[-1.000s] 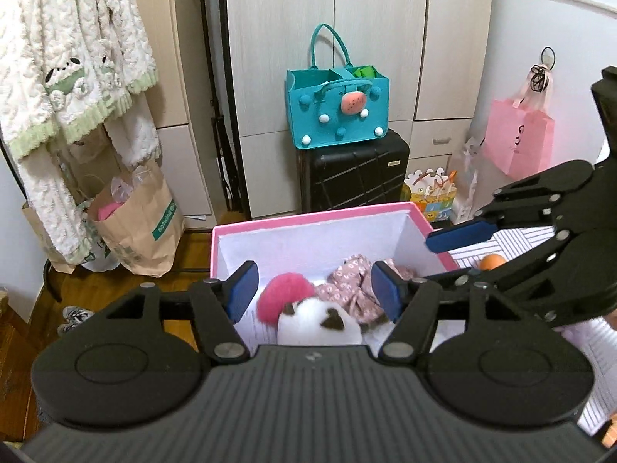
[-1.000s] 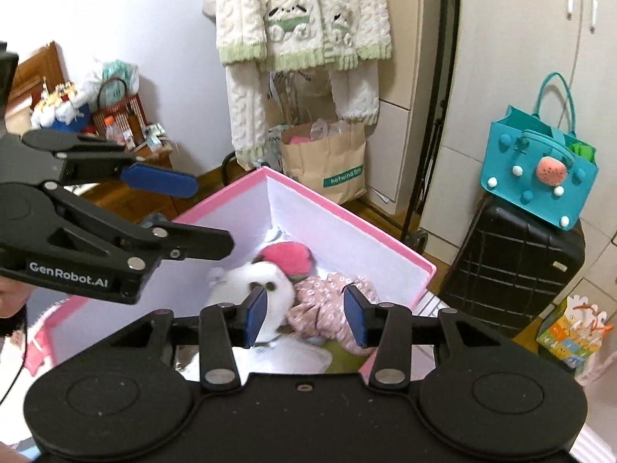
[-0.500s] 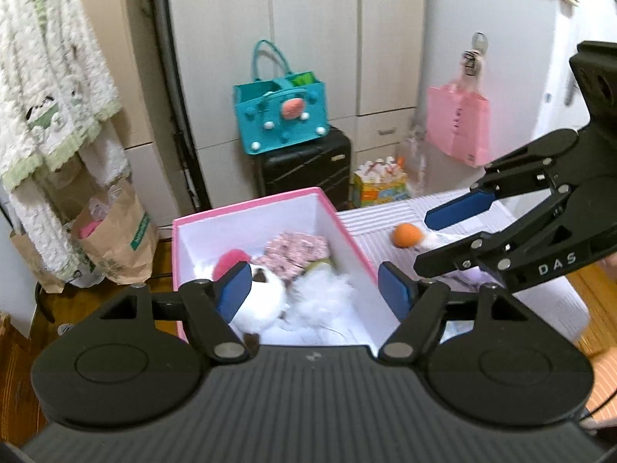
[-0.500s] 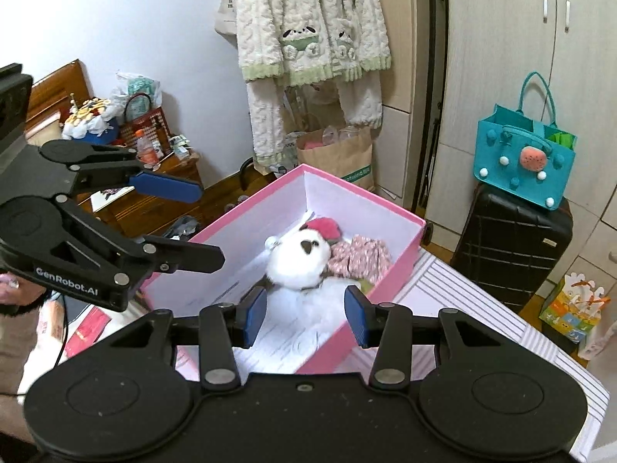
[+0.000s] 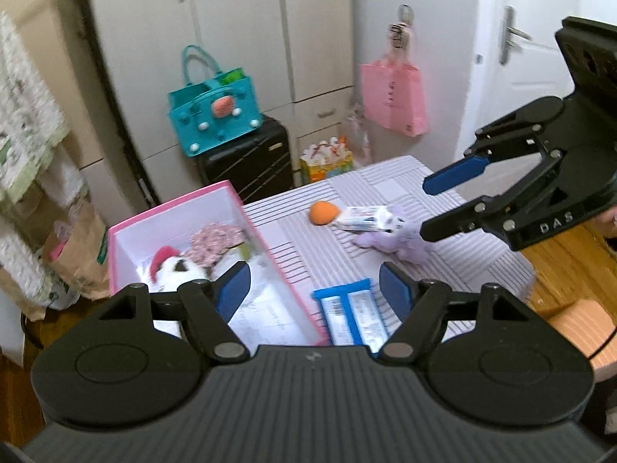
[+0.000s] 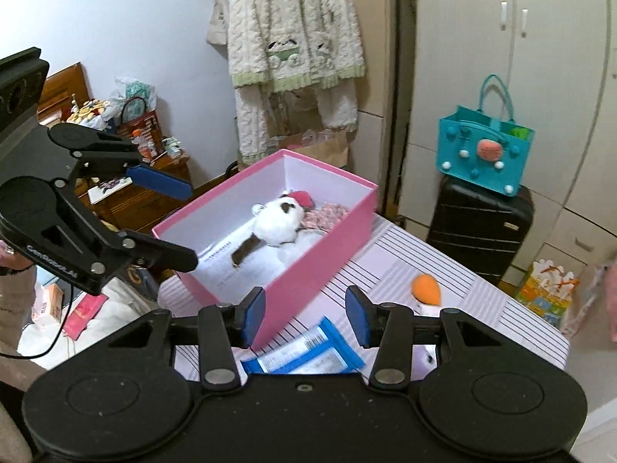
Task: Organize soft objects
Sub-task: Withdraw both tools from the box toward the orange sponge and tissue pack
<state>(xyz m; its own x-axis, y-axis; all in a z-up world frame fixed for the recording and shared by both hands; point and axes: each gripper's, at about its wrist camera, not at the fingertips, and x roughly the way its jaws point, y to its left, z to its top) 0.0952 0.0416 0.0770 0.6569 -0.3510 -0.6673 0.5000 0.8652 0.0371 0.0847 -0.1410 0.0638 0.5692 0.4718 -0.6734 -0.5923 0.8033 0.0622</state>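
A pink box point(image 5: 270, 254) point(image 6: 331, 239) sits at the left end of a striped table point(image 5: 308, 247) point(image 6: 455, 281). In it lie a white plush with a red cap point(image 5: 171, 266) point(image 6: 277, 218) and a pink floral fabric piece point(image 5: 216, 241) point(image 6: 327, 214). On the table lie an orange soft egg shape point(image 5: 324, 212) point(image 6: 426, 288), a purple plush point(image 5: 401, 237), a white packet point(image 5: 366, 218) and a blue packet point(image 5: 353, 314) point(image 6: 304, 355). My left gripper point(image 5: 314, 289) point(image 6: 189, 227) is open and empty over the box's near corner. My right gripper point(image 6: 304, 314) point(image 5: 426, 208) is open and empty above the purple plush.
A black suitcase point(image 5: 250, 158) point(image 6: 478, 227) with a teal felt bag point(image 5: 214, 112) point(image 6: 484, 154) stands behind the table. A pink bag point(image 5: 393, 96) hangs on the fridge. A paper bag point(image 5: 73, 254) stands on the floor left of the box. Knit clothes point(image 6: 297, 31) hang behind.
Both grippers have pulled back and up from the box and swung right. The table with the orange shape, purple plush and packets has come into view. Both stay open.
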